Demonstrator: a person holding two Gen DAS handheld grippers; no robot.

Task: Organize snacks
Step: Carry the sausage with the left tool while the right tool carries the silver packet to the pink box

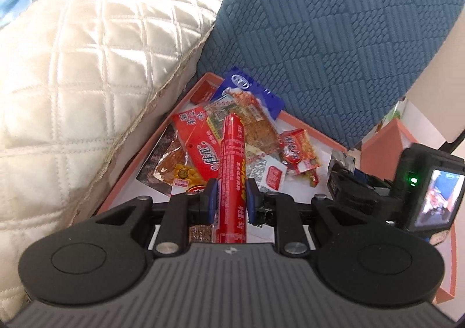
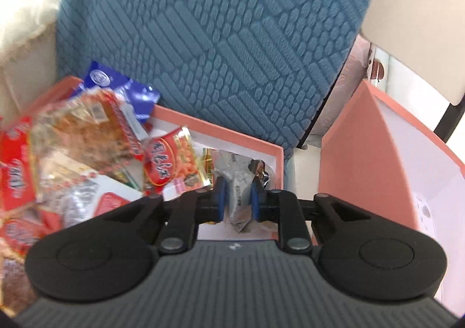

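The left gripper's [image 1: 231, 197] blue-padded fingers clamp a long red plastic-wrapped sausage stick [image 1: 232, 171], held over the snack pile. The right gripper's [image 2: 237, 197] fingers pinch a crumpled silver foil snack packet [image 2: 237, 182] at the right corner of the shallow salmon-pink cardboard tray [image 2: 232, 131] holding assorted red, orange and blue packets. A blue textured cushion [image 2: 209, 31] stands just behind the tray.

Blue textured cushion [image 1: 334, 37] beside a cream quilted pillow [image 1: 87, 80], in bright daylight.
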